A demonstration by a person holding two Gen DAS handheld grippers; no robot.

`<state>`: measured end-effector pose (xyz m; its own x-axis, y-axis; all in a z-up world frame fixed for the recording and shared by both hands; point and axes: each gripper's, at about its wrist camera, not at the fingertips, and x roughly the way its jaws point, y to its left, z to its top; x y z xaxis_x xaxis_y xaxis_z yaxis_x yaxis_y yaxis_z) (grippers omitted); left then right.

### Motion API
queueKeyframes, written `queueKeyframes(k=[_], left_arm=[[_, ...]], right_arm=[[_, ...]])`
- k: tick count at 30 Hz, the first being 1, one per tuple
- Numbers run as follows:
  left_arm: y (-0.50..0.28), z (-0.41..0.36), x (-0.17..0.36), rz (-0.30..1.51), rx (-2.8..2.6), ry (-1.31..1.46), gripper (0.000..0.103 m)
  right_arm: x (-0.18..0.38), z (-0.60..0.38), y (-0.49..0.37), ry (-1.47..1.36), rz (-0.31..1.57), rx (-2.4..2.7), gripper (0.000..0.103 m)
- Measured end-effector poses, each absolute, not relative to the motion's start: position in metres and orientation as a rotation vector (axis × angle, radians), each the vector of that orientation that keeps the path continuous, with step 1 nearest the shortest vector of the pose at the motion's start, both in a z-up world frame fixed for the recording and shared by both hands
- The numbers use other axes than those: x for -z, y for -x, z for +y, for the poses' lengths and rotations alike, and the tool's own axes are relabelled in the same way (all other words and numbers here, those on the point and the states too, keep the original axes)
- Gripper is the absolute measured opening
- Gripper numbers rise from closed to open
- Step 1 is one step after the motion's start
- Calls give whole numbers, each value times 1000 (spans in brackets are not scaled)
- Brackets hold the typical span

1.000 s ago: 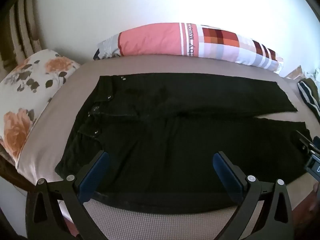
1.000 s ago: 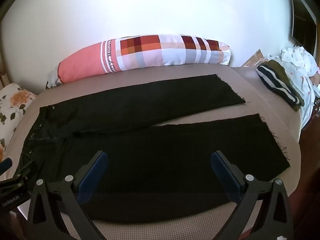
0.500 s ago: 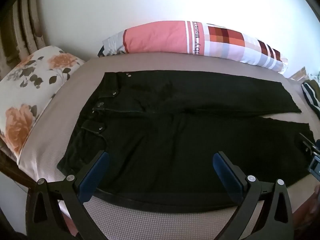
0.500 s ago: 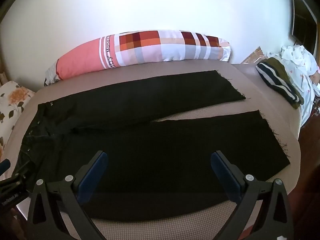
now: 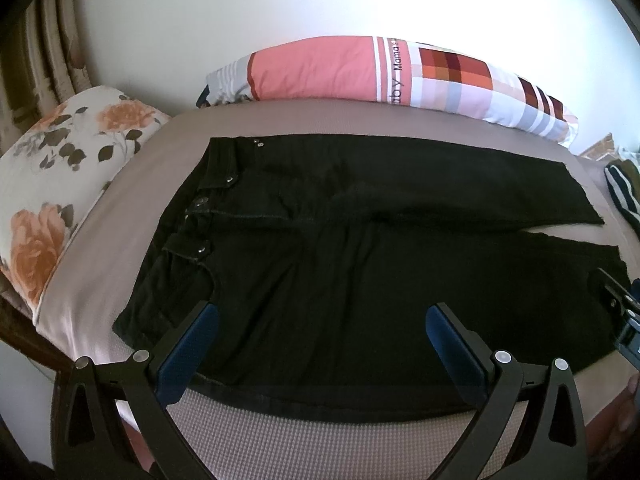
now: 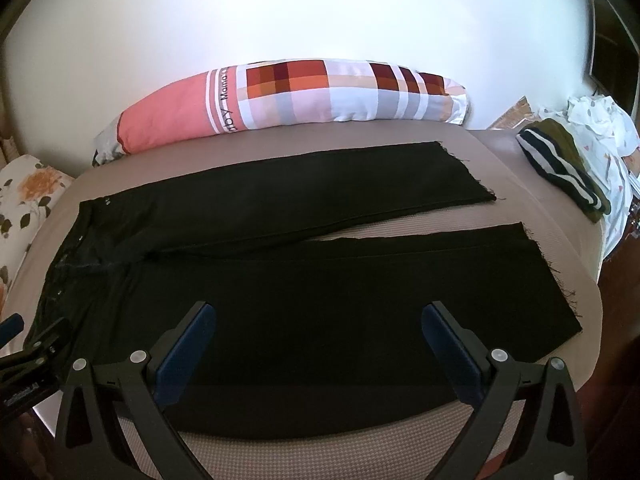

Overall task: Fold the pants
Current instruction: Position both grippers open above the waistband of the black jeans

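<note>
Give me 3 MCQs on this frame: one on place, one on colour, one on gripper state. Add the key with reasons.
1. Where does the waistband of the pants lie, seen from the grippers?
A. left end
B. right end
C. hanging off the near edge

2. What colour are the pants?
A. blue
B. black
C. grey

3. How is the left gripper?
A. shut on the cloth
B. open, holding nothing
C. shut on a pillow

Key: A, the snaps and fly sit beside the floral pillow at the left; B, both legs read black on the tan mattress; B, its blue pads stand wide apart above the near leg, as do those of the right gripper.
</note>
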<state>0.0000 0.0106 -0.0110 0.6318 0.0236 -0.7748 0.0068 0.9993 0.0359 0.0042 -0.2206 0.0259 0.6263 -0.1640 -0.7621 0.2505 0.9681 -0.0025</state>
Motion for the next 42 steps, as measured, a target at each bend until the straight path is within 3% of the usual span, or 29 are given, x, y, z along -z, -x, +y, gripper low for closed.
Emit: queueKeyframes(k=[42], left_arm=[[2, 16, 14, 894, -15, -40, 103]], right_arm=[[-23, -215, -5, -100, 878, 232, 102]])
